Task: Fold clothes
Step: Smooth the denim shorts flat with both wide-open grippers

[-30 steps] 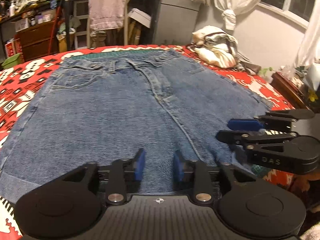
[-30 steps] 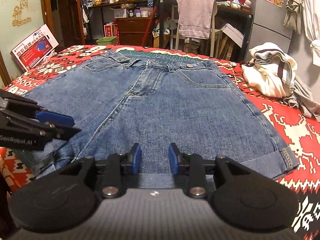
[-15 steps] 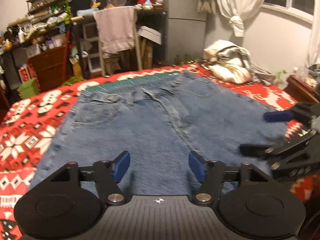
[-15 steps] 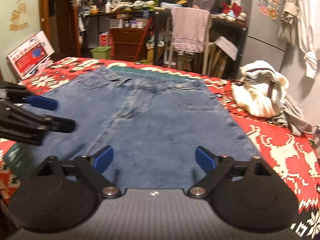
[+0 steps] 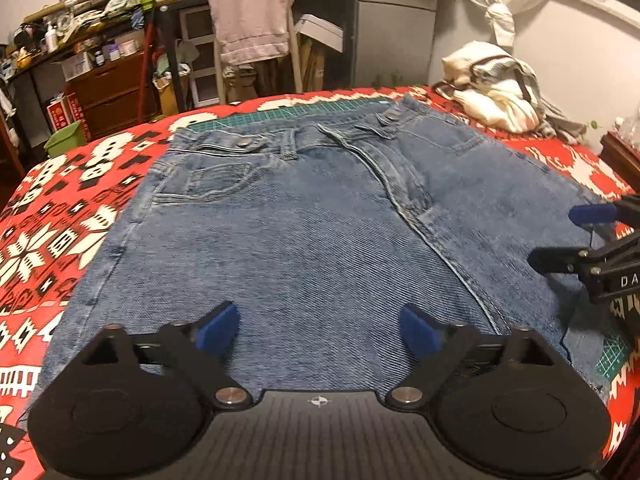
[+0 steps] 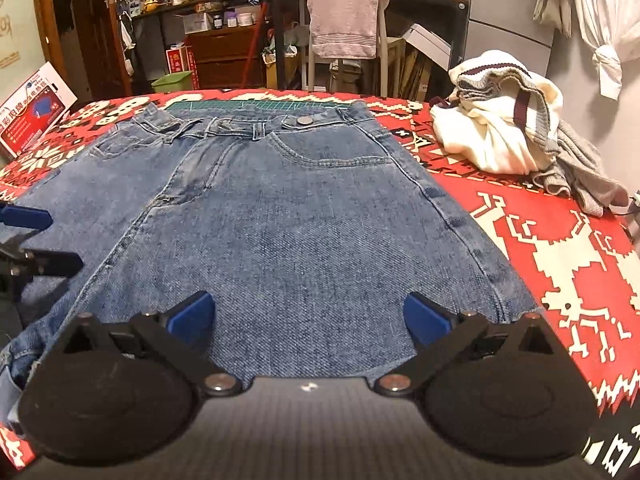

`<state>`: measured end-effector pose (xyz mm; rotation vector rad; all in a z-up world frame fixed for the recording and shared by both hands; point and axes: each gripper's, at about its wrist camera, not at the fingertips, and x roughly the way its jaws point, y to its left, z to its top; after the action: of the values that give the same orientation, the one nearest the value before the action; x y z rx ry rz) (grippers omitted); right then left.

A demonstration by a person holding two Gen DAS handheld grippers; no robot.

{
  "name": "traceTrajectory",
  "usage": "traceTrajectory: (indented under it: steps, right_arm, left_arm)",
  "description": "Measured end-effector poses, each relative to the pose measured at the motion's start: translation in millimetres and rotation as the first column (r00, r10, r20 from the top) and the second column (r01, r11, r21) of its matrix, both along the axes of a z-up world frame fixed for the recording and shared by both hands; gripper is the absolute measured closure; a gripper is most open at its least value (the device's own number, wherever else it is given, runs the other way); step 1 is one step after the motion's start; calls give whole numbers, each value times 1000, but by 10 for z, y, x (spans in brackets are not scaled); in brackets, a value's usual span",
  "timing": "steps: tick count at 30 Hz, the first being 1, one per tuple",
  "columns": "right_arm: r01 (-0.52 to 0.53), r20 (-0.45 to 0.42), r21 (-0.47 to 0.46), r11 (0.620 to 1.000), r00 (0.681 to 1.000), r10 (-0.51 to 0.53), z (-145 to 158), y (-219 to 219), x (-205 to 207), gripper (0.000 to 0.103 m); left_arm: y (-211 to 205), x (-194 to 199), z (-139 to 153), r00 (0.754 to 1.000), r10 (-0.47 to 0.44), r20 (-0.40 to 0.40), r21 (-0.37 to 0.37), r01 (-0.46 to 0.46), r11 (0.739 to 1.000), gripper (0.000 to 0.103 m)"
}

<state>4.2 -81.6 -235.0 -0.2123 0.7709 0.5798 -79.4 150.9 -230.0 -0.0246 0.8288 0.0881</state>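
Note:
Blue denim shorts (image 5: 312,224) (image 6: 288,220) lie flat, front up, on a red and white patterned cloth, waistband at the far side and leg hems toward me. My left gripper (image 5: 318,326) hovers open over the near hem of one leg, nothing between its blue pads. Over the other leg's hem my right gripper (image 6: 310,314) is open too, and holds nothing. Each gripper shows in the other's view: the right gripper (image 5: 568,236) at the right edge, the left gripper (image 6: 44,240) at the left edge, both open.
A heap of cream and grey clothes (image 6: 516,136) (image 5: 496,92) lies at the far right of the patterned cloth (image 6: 560,248). A green cutting mat (image 5: 304,111) peeks out beyond the waistband. Behind stand a chair with a pink towel (image 6: 346,16), cluttered shelves and a fridge.
Both grippers have opened wide from a nearly shut stance and have drawn back and up from the hems. The shorts lie flat as before.

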Motion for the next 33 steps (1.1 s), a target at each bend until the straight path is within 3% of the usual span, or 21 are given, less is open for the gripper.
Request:
traceTrajectory:
  steps: [2,13,18,24,30,33]
  right_arm:
    - [-5,-3,0,1000,1000,5,3,8,16,0]
    - [-21,-34,1,1000,999,21,46,-1,52,0]
    - [-12,-3,17,1000,1000,12,17,-18,1,0]
    - [-22,-37,-25,999,999,21,47,42,46,0]
    - [-28,-53,-38,999,998,25,65,61,58,0]
    - [-24,-59,-39,999,998,22,64,61,74,0]
  left_arm:
    - [-26,20,-7,1000,15,-12,1,-15,1000,0]
    - [-35,25,-17,999,30,-25,-3,-30,1000,0]
    - [-52,-17,-45,999,34,13,3,-34,999,0]
    - [-49,49,-27,999,33,-14,5,-33,999,0]
    - [-96,8,-32,1000,3,9,47,-3,999,0]
    - [-41,53,-20,1000,12,-24,9,-12,1000,0]
